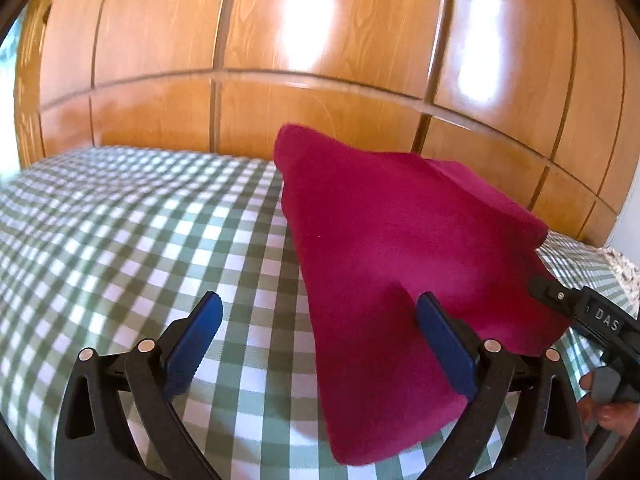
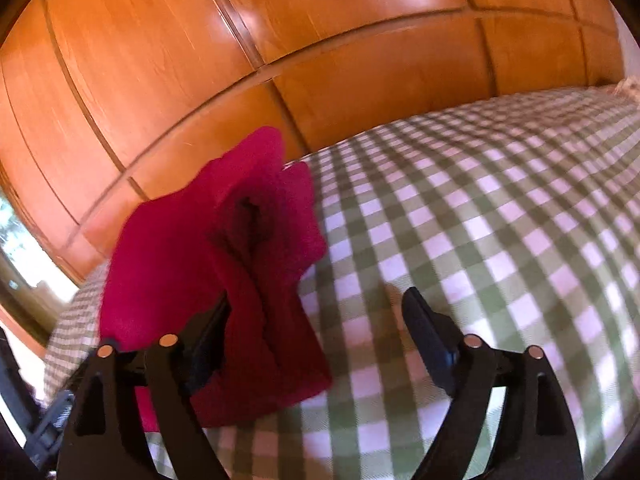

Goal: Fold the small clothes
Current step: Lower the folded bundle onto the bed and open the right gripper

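Note:
A magenta garment (image 1: 384, 248) lies folded on a green-and-white checked bedcover (image 1: 132, 240). In the left wrist view my left gripper (image 1: 318, 314) is open, its blue pads wide apart; the right pad (image 1: 444, 344) stands over the cloth and the left pad over bare cover. In the right wrist view the garment (image 2: 240, 264) is bunched, with layered folds. My right gripper (image 2: 316, 312) is open; its left finger (image 2: 212, 332) touches the cloth's edge, its right finger over the checked cover (image 2: 480, 240). The right gripper's body (image 1: 600, 332) shows at the left view's right edge.
A glossy wooden wardrobe (image 1: 320, 60) with panelled doors stands right behind the bed, also in the right wrist view (image 2: 280, 48). A bright window (image 2: 16, 248) is at the far left. The cover stretches wide to the garment's left and right.

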